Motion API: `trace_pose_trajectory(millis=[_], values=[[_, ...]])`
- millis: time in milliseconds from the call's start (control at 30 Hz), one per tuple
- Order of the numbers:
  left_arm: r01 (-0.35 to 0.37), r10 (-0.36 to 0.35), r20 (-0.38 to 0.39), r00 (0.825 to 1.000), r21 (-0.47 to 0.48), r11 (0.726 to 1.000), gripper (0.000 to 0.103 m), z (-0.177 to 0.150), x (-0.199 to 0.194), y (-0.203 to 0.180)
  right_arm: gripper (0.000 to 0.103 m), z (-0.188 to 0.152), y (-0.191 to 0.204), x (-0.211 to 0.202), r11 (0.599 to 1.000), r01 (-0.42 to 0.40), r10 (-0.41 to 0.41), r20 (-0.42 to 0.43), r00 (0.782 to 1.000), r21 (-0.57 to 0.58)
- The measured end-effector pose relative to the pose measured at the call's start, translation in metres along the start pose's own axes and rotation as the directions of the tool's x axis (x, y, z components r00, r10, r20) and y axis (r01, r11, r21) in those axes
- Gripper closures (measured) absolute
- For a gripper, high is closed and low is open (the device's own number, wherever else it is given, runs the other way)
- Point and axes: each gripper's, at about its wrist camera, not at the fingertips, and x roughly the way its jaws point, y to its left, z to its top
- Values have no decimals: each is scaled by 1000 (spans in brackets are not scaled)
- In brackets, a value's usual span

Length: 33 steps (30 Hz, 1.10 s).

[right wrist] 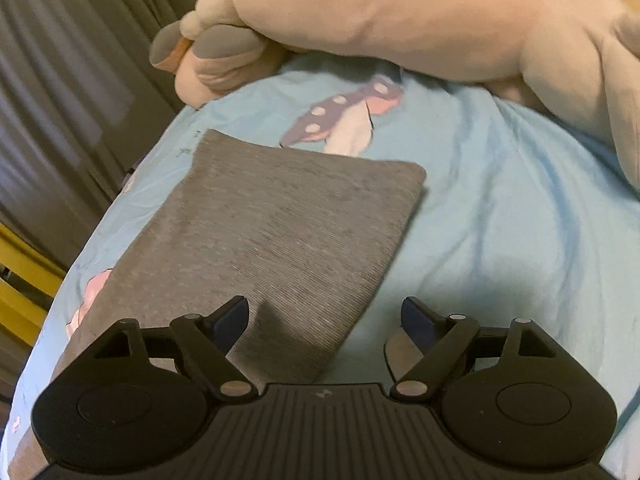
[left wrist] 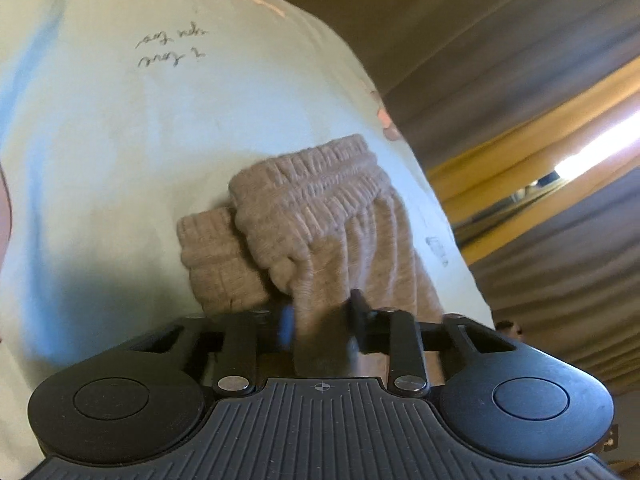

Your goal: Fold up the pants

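The grey-beige knit pants [left wrist: 320, 224] show their gathered elastic waistband in the left wrist view, bunched above a ribbed cuff. My left gripper [left wrist: 322, 318] is shut on the pants fabric just below the waistband. In the right wrist view the pants [right wrist: 272, 232] lie as a flat folded rectangle on the light blue bedsheet [right wrist: 500, 200]. My right gripper [right wrist: 325, 316] is open and empty, its fingertips [right wrist: 232, 318] just above the near end of the folded fabric.
A large pink plush toy [right wrist: 400, 20] lies across the far side of the bed. The sheet [left wrist: 120, 140] carries a mushroom print [right wrist: 340, 120] and handwriting-style marks. Grey curtains [left wrist: 540, 60] and a yellow frame [right wrist: 16, 292] stand beyond the bed's edge.
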Motion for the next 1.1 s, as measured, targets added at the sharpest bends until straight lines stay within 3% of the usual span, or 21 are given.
trace_pose_trajectory(millis=[233, 333, 500, 733, 867, 1033, 1100], values=[[6, -6, 19, 1000, 5, 1000, 89, -5, -7, 2, 13, -1, 16, 7, 995, 54, -57, -35, 998, -88], [4, -6, 32, 999, 71, 997, 90, -5, -14, -2, 9, -2, 25, 10, 987, 85, -92, -48, 995, -138], [-36, 25, 61, 998, 193, 980, 91, -10, -21, -10, 5, -4, 34, 16, 973, 118, -135, -72, 988, -199], [-143, 123, 91, 988, 257, 956, 91, -22, -12, -6, 4, -4, 39, 18, 962, 150, -173, -85, 981, -227], [-211, 185, 120, 975, 262, 942, 60, -20, -18, -11, 4, -3, 38, 18, 965, 148, -171, -92, 981, -215], [-229, 202, 146, 969, 206, 951, 51, -20, -42, -14, 4, -4, 35, 17, 968, 144, -166, -95, 981, -205], [-224, 188, 178, 966, 214, 951, 33, -25, -55, -22, 4, -4, 34, 17, 970, 139, -161, -98, 982, -202]])
